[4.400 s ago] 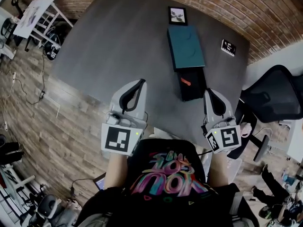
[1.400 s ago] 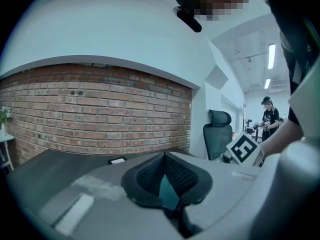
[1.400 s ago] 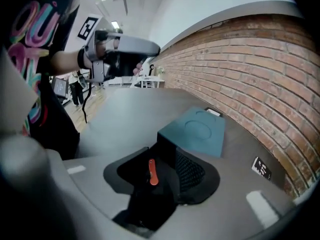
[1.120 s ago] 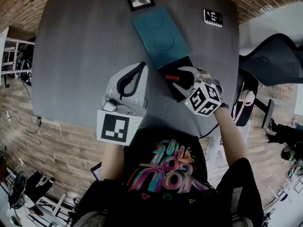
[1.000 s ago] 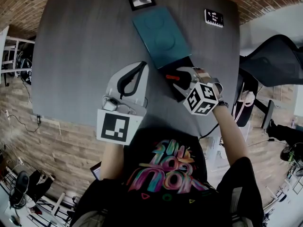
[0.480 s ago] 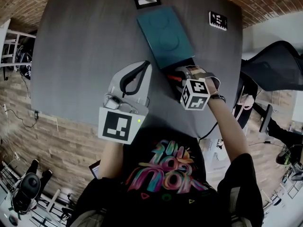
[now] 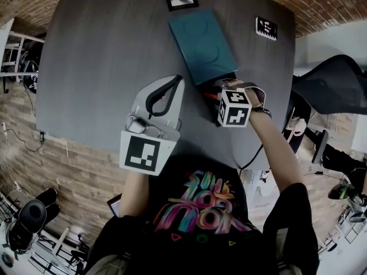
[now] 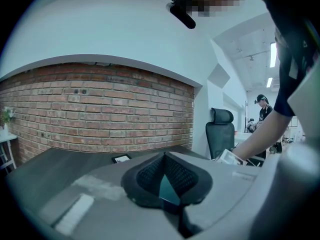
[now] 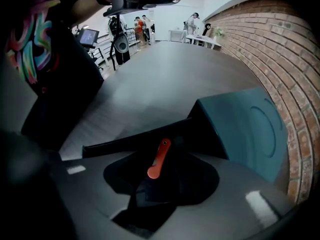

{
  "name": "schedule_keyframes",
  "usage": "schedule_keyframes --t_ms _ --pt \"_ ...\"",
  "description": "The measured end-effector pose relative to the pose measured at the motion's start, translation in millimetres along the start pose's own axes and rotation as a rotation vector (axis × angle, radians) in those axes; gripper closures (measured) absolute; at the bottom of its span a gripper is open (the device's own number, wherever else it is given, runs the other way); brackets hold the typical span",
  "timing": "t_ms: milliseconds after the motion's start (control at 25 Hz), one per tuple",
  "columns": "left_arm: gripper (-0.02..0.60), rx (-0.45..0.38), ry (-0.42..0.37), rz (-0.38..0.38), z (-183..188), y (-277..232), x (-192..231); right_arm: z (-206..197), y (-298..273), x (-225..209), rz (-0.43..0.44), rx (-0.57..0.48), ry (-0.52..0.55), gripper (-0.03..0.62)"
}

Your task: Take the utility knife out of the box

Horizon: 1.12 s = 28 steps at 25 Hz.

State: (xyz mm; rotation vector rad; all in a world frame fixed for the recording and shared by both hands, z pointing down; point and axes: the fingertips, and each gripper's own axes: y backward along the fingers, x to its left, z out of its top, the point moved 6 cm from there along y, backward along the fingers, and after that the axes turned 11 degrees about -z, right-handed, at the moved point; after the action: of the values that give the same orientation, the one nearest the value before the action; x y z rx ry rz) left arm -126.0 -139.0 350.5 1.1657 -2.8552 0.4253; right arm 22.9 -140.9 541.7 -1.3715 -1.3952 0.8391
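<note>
My right gripper (image 7: pixel 218 91) points steeply down into the open black box (image 9: pixel 125 143) at the near right of the grey table (image 7: pixel 103 62). Its jaws have just been closing but stand apart, one on each side of the orange utility knife (image 9: pixel 159 159), which lies inside the box; the pads are not pressing on it. The teal lid (image 7: pixel 202 46) lies at the box's far end. My left gripper (image 7: pixel 174 79) hovers left of the box, clenched on nothing.

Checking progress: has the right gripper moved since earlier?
Yes: right gripper went from table edge to the box; its jaws, just closing, have the knife between them.
</note>
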Motion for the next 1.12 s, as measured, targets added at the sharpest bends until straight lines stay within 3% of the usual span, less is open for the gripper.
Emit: schedule_keyframes --t_ms 240,600,800,1120 --pt "0.58 -0.007 -0.009 -0.017 -0.9 -1.2 -5.3 0.6 -1.4 -2.3 0.048 0.013 0.008 0.43" --pt "0.58 -0.016 -0.007 -0.027 0.1 0.4 -5.0 2.3 -2.1 -3.6 0.051 0.021 -0.013 0.442" --pt "0.58 -0.02 -0.013 -0.026 2.7 0.2 -5.1 1.4 -2.3 -5.1 0.053 0.017 -0.037 0.523" --pt "0.58 -0.028 -0.031 -0.027 8.5 3.6 -4.2 0.5 -1.1 -5.5 0.053 0.017 -0.075 0.54"
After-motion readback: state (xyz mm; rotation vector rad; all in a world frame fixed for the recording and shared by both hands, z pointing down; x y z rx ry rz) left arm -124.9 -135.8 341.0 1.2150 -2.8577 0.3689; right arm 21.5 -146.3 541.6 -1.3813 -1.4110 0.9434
